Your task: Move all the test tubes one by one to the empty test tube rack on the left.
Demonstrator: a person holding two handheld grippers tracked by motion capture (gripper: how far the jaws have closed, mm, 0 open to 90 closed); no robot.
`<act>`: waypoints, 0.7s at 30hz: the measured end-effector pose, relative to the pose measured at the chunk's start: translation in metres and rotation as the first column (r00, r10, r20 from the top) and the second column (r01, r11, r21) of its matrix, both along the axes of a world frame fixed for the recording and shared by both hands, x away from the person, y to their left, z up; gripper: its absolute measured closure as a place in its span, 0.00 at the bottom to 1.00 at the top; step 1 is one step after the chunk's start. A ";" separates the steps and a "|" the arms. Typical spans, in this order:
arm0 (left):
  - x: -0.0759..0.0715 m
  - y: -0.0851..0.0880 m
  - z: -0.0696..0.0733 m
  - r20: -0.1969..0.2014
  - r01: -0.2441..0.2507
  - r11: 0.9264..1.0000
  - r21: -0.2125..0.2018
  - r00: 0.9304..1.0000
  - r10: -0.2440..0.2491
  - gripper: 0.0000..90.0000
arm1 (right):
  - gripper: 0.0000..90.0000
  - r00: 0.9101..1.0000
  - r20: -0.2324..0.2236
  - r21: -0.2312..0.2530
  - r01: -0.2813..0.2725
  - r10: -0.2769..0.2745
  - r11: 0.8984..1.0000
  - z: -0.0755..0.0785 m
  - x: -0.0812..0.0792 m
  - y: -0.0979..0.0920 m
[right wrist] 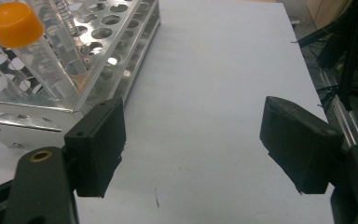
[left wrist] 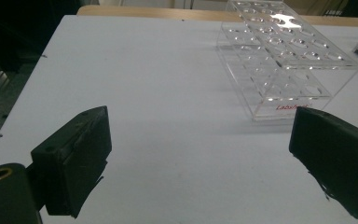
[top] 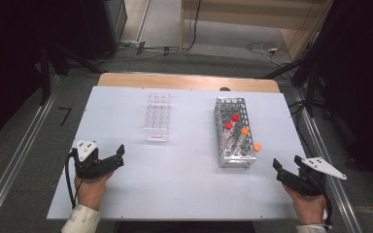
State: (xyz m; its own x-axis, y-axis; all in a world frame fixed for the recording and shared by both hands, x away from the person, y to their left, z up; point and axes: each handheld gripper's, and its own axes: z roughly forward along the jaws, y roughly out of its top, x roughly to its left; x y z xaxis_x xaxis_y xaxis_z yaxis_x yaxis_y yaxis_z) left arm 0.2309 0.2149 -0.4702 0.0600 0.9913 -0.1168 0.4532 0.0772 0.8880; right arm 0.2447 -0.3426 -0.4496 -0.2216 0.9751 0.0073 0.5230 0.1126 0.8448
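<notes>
At the lower left of the high view we see the left gripper [top: 119, 156], held in a hand [top: 91, 188] that enters from the bottom edge. Its jaws stand apart with nothing between them, so we record it as released. It rests low over the white table [top: 184, 184]. In the left gripper view the same jaws rise from the bottom corners, wide apart, with bare table surface between them.

Right of it and higher in the high view, left of center, stands the clear rack [top: 156, 117]. We see no tubes in its holes. In the left gripper view the clear rack [left wrist: 284, 60] occupies the upper right, well apart from the jaws; red lettering marks its near end.

Right of center in the high view stands the metal rack [top: 234, 132]. It holds two red-capped tubes [top: 235, 118] near its middle and two orange-capped tubes [top: 245, 131] toward its near end. In the right gripper view the metal rack [right wrist: 65, 65] sits at the upper left, with an orange cap [right wrist: 12, 23] at the top left corner.

At the lower right of the high view we see the right gripper [top: 278, 167], also released: jaws apart, nothing held. In the right gripper view its left jaw stands just beside the metal rack's near corner; we cannot tell whether they touch.
</notes>
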 end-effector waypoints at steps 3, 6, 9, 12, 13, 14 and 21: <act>-0.001 0.000 0.000 0.004 0.003 1.000 -0.005 1.000 -0.003 0.07 | 0.24 1.000 -0.010 0.000 -0.009 0.009 1.000 -0.001 0.000 0.003; -0.002 -0.001 0.001 0.004 0.011 1.000 -0.010 1.000 -0.011 0.07 | 0.24 1.000 -0.011 0.003 -0.017 0.017 1.000 0.000 -0.001 0.004; -0.003 -0.002 0.002 0.006 0.010 1.000 -0.010 1.000 -0.010 0.07 | 0.25 0.999 -0.009 0.007 -0.036 0.036 0.999 0.001 -0.002 0.007; -0.002 -0.002 0.001 0.004 0.010 1.000 -0.011 1.000 -0.010 0.07 | 0.25 0.999 -0.008 0.008 -0.046 0.046 0.999 0.001 -0.002 0.008; -0.002 -0.002 0.001 0.004 0.010 1.000 -0.013 1.000 -0.010 0.07 | 0.25 0.999 -0.007 0.020 -0.054 0.054 0.998 0.002 -0.001 0.009; -0.003 -0.002 0.001 0.002 0.011 1.000 -0.014 1.000 -0.011 0.07 | 0.25 0.998 -0.009 0.023 -0.055 0.055 0.998 0.002 -0.001 0.009; -0.004 -0.002 0.002 0.003 0.009 1.000 -0.012 1.000 -0.009 0.07 | 0.25 0.996 -0.016 0.027 -0.086 0.086 0.996 0.002 -0.001 0.017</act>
State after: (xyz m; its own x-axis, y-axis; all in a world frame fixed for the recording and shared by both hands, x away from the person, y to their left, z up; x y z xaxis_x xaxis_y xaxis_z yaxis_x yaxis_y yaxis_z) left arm 0.2268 0.2132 -0.4684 0.0690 0.9893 -0.1287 0.4516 0.0841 0.8883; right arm 0.2441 -0.3261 -0.4475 -0.3040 0.9519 0.0373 0.5264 0.1352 0.8394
